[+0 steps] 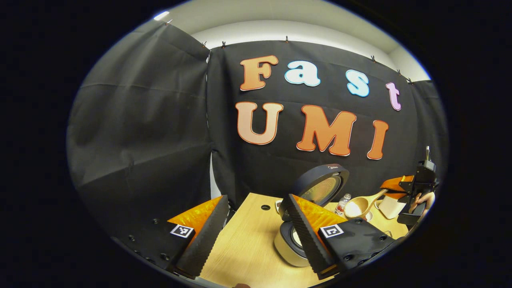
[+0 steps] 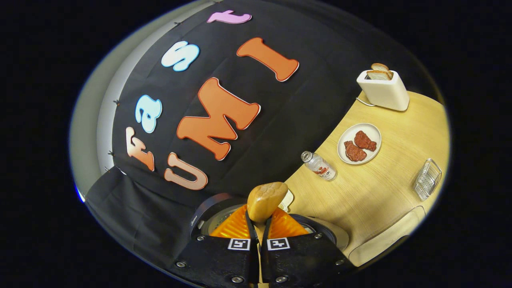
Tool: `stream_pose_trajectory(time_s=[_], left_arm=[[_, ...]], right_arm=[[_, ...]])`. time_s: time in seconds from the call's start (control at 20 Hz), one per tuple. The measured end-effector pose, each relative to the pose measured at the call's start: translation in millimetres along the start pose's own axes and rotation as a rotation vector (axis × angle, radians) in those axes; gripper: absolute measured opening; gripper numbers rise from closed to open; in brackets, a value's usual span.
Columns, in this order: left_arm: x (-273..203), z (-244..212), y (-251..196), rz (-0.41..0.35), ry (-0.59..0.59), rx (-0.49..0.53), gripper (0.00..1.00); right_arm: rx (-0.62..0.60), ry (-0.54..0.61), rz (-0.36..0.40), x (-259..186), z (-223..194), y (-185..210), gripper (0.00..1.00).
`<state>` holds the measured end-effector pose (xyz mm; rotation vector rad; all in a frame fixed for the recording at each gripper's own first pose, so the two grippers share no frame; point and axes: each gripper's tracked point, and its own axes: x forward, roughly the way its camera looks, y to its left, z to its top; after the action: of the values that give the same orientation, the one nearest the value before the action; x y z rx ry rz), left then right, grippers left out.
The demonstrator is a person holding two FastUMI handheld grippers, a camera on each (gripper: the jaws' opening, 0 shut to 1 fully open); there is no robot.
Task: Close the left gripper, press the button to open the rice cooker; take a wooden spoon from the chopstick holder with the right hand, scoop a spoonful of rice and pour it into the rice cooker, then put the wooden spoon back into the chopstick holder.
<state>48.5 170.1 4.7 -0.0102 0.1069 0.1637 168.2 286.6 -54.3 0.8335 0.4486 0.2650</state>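
Right gripper view: right gripper (image 2: 258, 224) clamped on the spoon (image 2: 266, 201), tipping rice toward the open cooker (image 1: 316, 188) at six o'clock; left gripper (image 1: 256, 228) apart. Next, I judge: return spoon.

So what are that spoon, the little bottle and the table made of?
The spoon looks like pale, smooth wood with faint grain. The bottle seems clear plastic: see-through, with a printed label. The table shows a light wood-grain surface, possibly laminate; matte, little glare.

In the right gripper view, the toaster (image 2: 384, 93) sits at the tabletop's (image 2: 384, 188) one o'clock; plate (image 2: 370, 132) before it, bottle (image 2: 319, 165) at the plate's eight o'clock.
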Motion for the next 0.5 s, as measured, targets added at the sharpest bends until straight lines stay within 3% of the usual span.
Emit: stream_pose_trajectory(time_s=[0.5], left_arm=[[12.0, -0.7, 4.7, 0.009, 0.003, -0.010, 0.98]], right_arm=[[-0.187, -0.016, -0.023, 18.1, 1.7, 10.7, 0.01]])
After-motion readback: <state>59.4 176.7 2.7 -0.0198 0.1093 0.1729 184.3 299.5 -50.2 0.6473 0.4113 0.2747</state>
